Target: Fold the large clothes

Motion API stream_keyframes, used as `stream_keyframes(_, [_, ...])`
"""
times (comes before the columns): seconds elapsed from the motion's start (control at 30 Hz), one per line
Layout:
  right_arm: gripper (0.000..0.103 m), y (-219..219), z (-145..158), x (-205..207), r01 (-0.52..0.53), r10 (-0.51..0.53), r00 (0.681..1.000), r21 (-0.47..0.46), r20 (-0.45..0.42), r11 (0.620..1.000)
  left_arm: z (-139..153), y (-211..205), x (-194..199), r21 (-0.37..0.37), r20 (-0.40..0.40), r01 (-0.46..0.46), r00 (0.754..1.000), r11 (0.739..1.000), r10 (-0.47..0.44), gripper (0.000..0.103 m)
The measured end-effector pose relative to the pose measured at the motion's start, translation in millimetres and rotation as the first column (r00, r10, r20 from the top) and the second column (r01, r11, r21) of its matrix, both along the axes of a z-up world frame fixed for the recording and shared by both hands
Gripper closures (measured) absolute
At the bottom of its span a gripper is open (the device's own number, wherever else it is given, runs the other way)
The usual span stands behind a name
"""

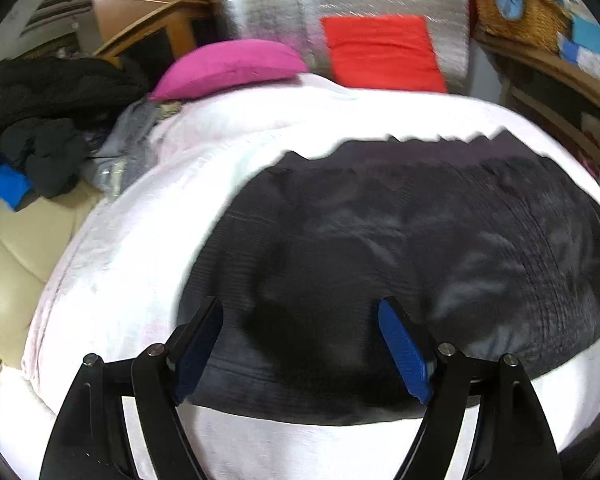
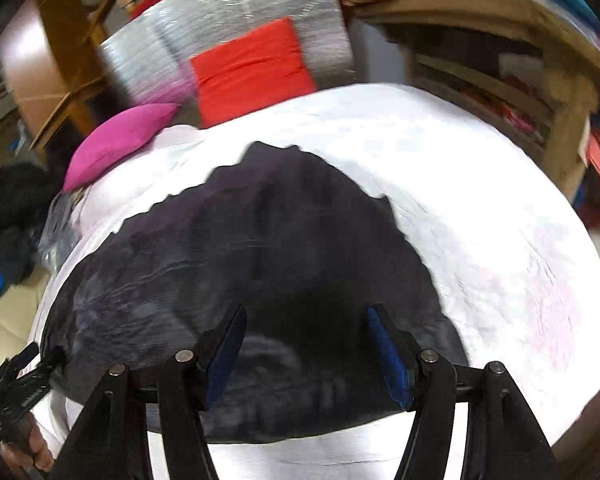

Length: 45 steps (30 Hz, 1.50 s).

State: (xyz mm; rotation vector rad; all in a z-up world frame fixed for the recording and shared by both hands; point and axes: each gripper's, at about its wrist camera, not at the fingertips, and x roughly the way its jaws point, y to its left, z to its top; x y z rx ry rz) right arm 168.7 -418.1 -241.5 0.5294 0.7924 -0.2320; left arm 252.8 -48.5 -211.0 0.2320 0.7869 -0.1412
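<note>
Both views were motion-blurred, so the folds of the one black garment were hard to read. It lay spread on the white bed cover, reaching its near edge. I held the left gripper and right gripper angled down over the garment's near hem — two grippers, each released, nothing between the jaws. One pink cushion sat at the cover's far edge.

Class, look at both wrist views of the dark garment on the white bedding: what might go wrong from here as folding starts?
1. Both tongs, left and right, are open over the dark garment; closing there might also pinch the white bedding underneath.
2. The garment lies wrinkled, so a fold could trap creases.
3. The pink pillow sits close behind and might get nudged.
</note>
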Motion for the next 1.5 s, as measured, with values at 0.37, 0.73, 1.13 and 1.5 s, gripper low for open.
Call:
stream_keyframes(0.37, [0.036,-5.9,-21.8,11.1,-0.039,0.042,0.997,0.044,-0.061,0.998,-28.4,42.9,26.2,-0.039,-0.13,-0.126,0.984,0.991,0.12,0.021])
stream_keyframes(0.73, [0.037,-15.3,4.2,-26.3,-0.001,-0.013,0.993,0.122,0.116,0.992,-16.2,100.4,12.2,-0.171,-0.128,-0.296,0.952,0.94,0.277,0.021])
stream_keyframes(1.13, [0.028,-69.1,-60.8,-74.6,0.205,-0.282,0.959,0.659,0.012,0.724,-43.8,137.8,15.8,-0.516,-0.388,-0.366,0.906,0.774,0.17,0.021])
stream_keyframes(1.5, [0.041,-72.5,-81.0,-43.5,0.268,-0.339,0.941,0.627,-0.007,0.731,-66.7,128.9,22.3,-0.648,-0.44,-0.373,0.895,0.664,0.073,0.022])
